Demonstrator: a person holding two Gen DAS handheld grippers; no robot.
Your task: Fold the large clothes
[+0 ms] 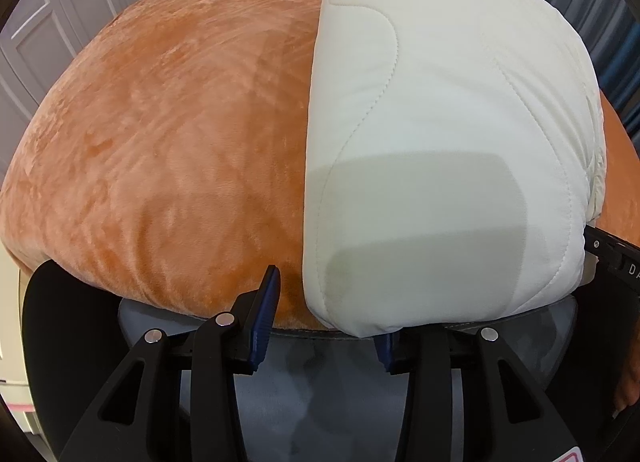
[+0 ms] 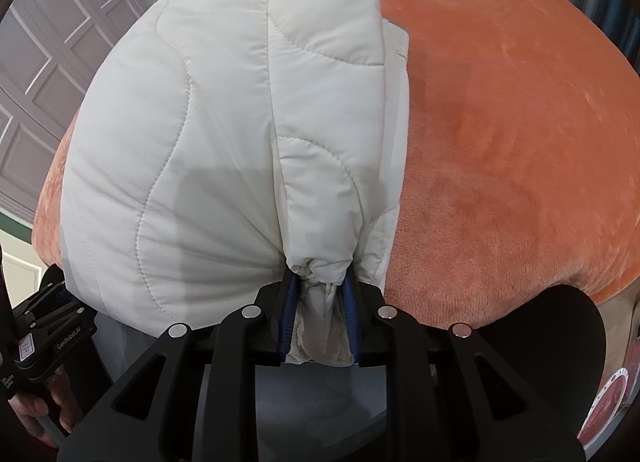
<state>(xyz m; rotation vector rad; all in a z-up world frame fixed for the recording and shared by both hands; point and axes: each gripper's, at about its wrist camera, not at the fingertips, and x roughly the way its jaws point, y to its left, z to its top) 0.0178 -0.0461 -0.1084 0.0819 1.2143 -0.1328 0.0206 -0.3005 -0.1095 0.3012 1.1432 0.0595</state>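
A bed (image 1: 160,142) spread with an orange plush blanket fills the room, pale panelled cupboard doors (image 1: 52,18) standing off at ten o'clock. On it lies the white quilted jacket (image 1: 440,122), already doubled into a long panel that runs from the near edge of the bed toward twelve o'clock. The right tongs (image 2: 320,318) are clamped on a bunched, gathered end of the jacket, a cuff or hem corner by the look of it, at six o'clock in their view. The left tongs (image 1: 324,326) stand apart, the jacket's near edge draped over the right-hand finger; whether any cloth sits between them I can't quite make out. The jacket looks light, puffy and soft, with a slick shell likely to slide, so it should be taken at stitched edges or gathered corners, not the padded middle.
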